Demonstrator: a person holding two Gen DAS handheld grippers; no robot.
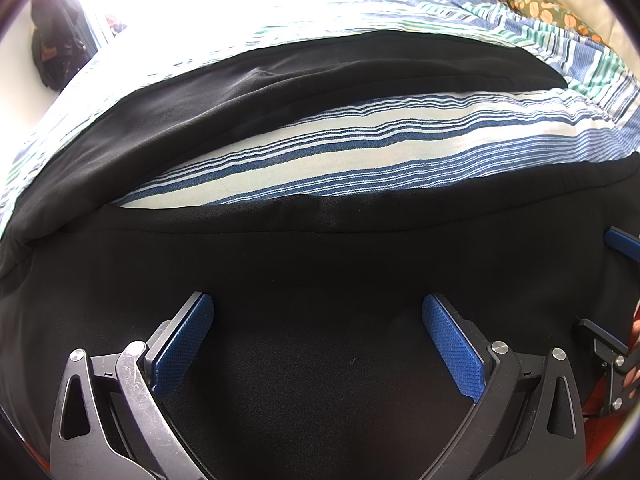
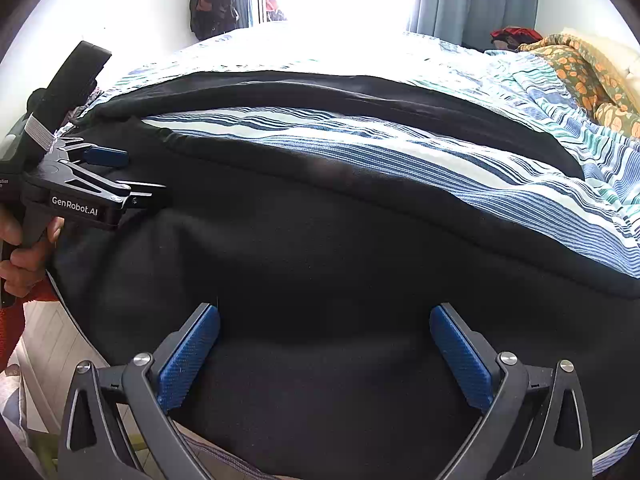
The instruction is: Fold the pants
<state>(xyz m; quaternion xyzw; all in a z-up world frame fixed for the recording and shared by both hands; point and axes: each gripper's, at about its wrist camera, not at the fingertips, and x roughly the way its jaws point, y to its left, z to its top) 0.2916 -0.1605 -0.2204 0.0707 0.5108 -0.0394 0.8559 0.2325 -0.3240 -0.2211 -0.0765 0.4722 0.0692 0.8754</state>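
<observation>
Black pants (image 1: pixel 320 264) lie spread on a striped bed sheet, one leg near me and the other leg (image 1: pixel 280 80) farther back, with a strip of sheet between them. My left gripper (image 1: pixel 318 320) is open just above the near leg, holding nothing. My right gripper (image 2: pixel 324 332) is open over the same near leg (image 2: pixel 340 248), holding nothing. The left gripper also shows in the right wrist view (image 2: pixel 116 168), low over the pants near their left end. A blue fingertip (image 1: pixel 622 242) of the right gripper shows at the right edge of the left wrist view.
The blue, white and green striped sheet (image 2: pixel 380 140) covers the bed. An orange-patterned blanket (image 2: pixel 580 76) lies at the far right. A bright window with grey curtains (image 2: pixel 460 0) is behind. A dark bag (image 2: pixel 212 0) hangs on the wall. The bed edge and floor (image 2: pixel 52 340) are at lower left.
</observation>
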